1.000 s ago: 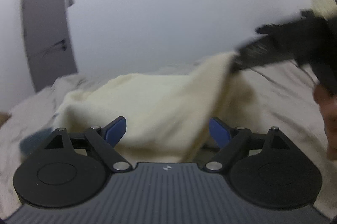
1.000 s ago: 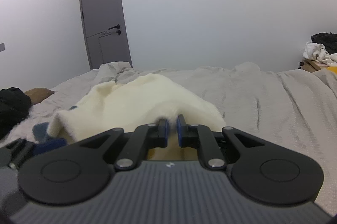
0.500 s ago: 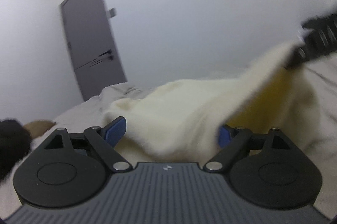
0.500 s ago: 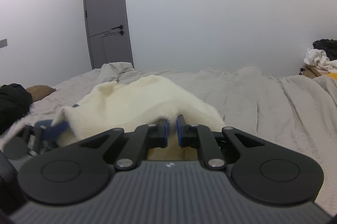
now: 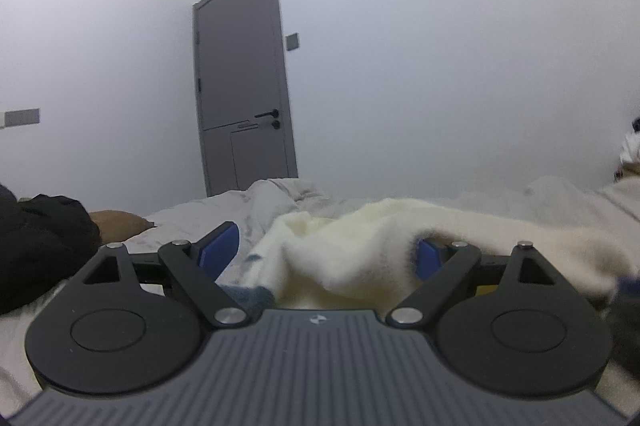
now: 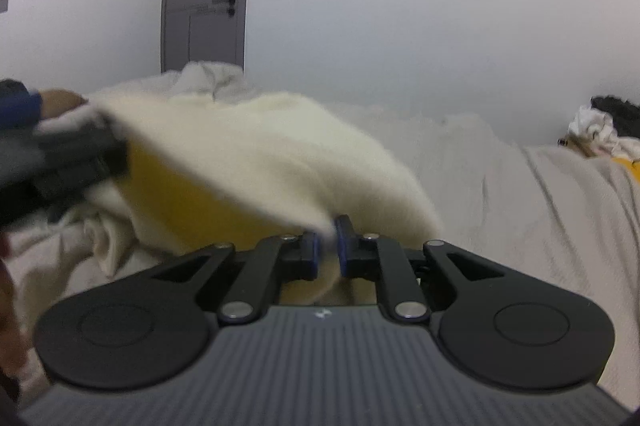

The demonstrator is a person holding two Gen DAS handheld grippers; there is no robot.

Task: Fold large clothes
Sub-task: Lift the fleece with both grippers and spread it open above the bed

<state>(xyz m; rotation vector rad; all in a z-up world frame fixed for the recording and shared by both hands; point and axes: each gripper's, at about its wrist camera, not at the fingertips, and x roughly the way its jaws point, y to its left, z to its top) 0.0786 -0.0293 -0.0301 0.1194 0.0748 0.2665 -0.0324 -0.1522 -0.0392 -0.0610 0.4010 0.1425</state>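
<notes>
Since a second ago, the left gripper [image 5: 326, 250] has swung round toward the grey door [image 5: 244, 77], and the cream fleece garment [image 5: 360, 246] has slid between its blue fingers, where before it lay just ahead of them. Its jaws stand wide apart, with the fabric bunched loosely in the gap and draped over the right-hand finger [image 5: 426, 258]; they are not closed on it.

Seen from the right wrist camera, the right gripper [image 6: 328, 246] has its jaws narrowed to a thin slit, pinching an edge of the same garment [image 6: 260, 145]. That edge is lifted, so the cloth arches up from the bed [image 6: 520, 205] and shows a yellow lining [image 6: 188, 201] underneath. In this view the left gripper [image 6: 64, 161] appears as a dark, motion-blurred shape at the left edge, touching the garment's far side.

The garment sits on the rumpled pale grey bedding [image 5: 280, 197], toward the middle of the bed, with a small dark blue patch [image 5: 252, 294] showing near the left gripper's fingers. A black heap of cloth [image 5: 36, 238] lies at the bed's left edge, with a brown pillow [image 5: 120, 222] just beside it. At the right edge, beyond the bed, a pile of white and black clothes [image 6: 604, 125] is visible. A white wall [image 5: 440, 65] rises behind the bed.
</notes>
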